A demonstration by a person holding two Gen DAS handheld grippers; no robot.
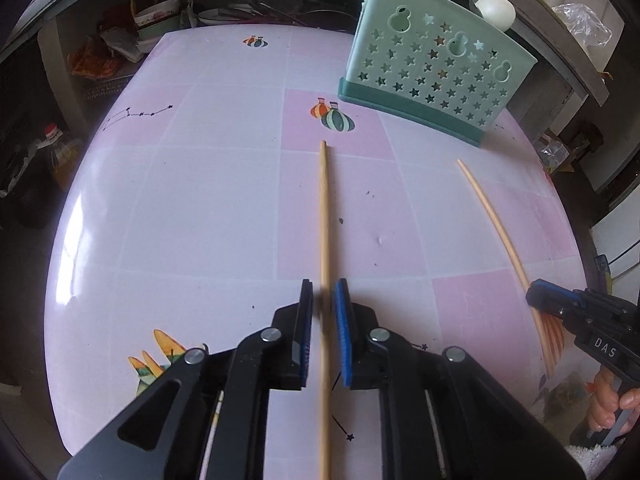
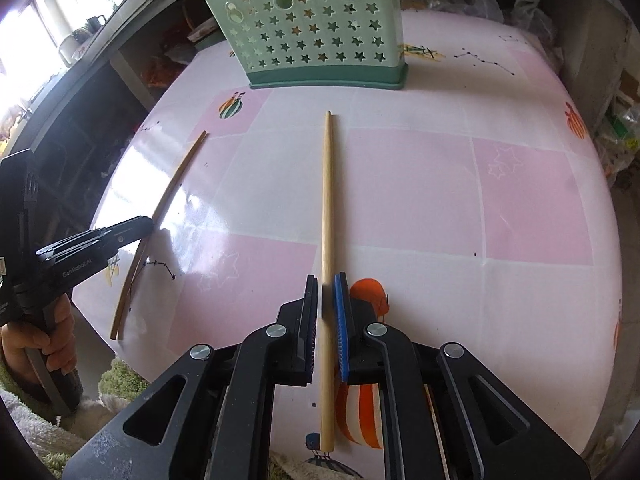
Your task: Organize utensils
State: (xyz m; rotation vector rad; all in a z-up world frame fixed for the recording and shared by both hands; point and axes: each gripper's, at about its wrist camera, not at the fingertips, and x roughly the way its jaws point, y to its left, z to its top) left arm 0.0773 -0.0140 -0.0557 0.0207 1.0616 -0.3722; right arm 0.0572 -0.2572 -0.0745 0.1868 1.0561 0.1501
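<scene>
Two wooden chopsticks lie on the pink and white tablecloth. In the left wrist view my left gripper is narrowly open, its jaws on either side of one chopstick; contact is unclear. In the right wrist view my right gripper is closed onto the other chopstick. Each gripper shows in the other's view, the right gripper at its chopstick, the left gripper at its chopstick. A mint green perforated utensil holder stands at the far side with several chopsticks in it, also in the right view.
A white ladle head sits beside the holder. Shelves with bowls and clutter lie beyond the table's far edge, and plastic bags at the right. The table edge curves close on both sides.
</scene>
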